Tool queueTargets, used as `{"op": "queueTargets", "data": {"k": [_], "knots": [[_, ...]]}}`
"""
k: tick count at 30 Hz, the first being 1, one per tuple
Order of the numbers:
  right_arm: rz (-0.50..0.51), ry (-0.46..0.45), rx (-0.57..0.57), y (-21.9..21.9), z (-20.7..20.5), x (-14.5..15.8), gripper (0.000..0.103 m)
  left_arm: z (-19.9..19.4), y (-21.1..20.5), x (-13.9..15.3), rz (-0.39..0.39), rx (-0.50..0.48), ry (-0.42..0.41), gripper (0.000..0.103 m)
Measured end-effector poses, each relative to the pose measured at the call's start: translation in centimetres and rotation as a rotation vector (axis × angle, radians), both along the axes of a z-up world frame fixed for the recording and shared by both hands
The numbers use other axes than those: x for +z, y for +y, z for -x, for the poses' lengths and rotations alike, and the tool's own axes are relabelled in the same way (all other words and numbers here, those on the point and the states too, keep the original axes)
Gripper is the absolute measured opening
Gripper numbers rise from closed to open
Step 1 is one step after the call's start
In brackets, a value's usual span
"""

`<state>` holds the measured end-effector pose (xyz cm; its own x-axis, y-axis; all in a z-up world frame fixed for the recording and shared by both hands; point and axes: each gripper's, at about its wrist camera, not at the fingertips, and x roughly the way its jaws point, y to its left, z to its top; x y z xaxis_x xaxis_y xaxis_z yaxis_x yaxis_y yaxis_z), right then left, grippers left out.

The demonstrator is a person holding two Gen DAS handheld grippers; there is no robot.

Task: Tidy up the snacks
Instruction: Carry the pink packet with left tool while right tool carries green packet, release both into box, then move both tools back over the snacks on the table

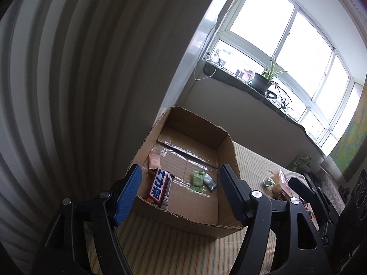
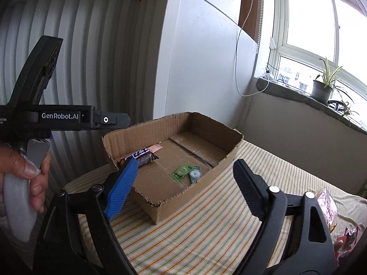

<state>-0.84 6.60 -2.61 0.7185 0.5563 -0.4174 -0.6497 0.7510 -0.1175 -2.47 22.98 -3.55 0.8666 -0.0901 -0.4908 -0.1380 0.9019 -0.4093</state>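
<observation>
An open cardboard box [image 1: 226,151] [image 2: 174,123] stands on a striped cloth. In it lie a Snickers bar [image 1: 159,188] [image 2: 140,157], a pink packet [image 1: 154,160] [image 2: 154,148] and two small green packets [image 1: 198,180] [image 2: 181,171]. My left gripper [image 1: 180,183] is open and empty, just above the box's near rim. My right gripper [image 2: 185,171] is open and empty, in front of the box. The left gripper's body [image 2: 62,116] shows at the left of the right wrist view, held by a hand [image 2: 27,167].
More snack packets [image 1: 278,182] [image 2: 330,206] lie on the cloth [image 1: 174,249] [image 2: 206,217] to the right of the box. A ribbed wall [image 1: 57,91] runs on the left. A windowsill with a potted plant [image 1: 261,81] [image 2: 322,91] is behind.
</observation>
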Motion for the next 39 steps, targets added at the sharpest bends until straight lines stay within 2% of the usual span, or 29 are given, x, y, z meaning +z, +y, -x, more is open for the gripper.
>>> {"op": "queueTargets", "data": {"k": [3, 7, 9, 11, 19, 27, 31, 34, 39], "knots": [[-0.019, 0.018, -0.002, -1.0, 0.4, 0.5, 0.096, 0.1, -1.3, 0.9, -0.026, -0.009, -0.006, 0.071], [-0.011, 0.013, -0.045, -2.6, 0.8, 0.6, 0.097, 0.1, -3.3, 1.8, -0.067, -0.031, -0.005, 0.078], [-0.023, 0.021, -0.073, -4.1, 0.8, 0.5, 0.102, -0.2, -4.5, 2.1, -0.084, -0.049, 0.004, 0.078], [-0.031, 0.028, -0.105, -5.7, 0.8, 0.3, 0.102, -0.6, -6.0, 2.4, -0.1, -0.072, 0.01, 0.078], [-0.079, 0.064, -0.281, -15.2, -0.1, -0.6, 0.102, -3.2, -13.6, 2.6, -0.176, -0.211, 0.04, 0.078], [-0.097, 0.114, -0.508, -27.0, -0.5, -2.1, 0.102, -5.9, -22.9, 1.7, -0.221, -0.424, 0.073, 0.079], [-0.1, 0.137, -0.619, -32.1, -0.3, -3.0, 0.102, -6.4, -26.3, 1.6, -0.247, -0.507, 0.075, 0.079], [-0.101, 0.158, -0.669, -34.5, -0.2, -3.6, 0.102, -6.6, -27.6, 1.4, -0.259, -0.535, 0.084, 0.079], [-0.102, 0.168, -0.677, -35.7, 0.0, -4.0, 0.102, -7.1, -28.3, 1.0, -0.269, -0.545, 0.109, 0.079]]}}
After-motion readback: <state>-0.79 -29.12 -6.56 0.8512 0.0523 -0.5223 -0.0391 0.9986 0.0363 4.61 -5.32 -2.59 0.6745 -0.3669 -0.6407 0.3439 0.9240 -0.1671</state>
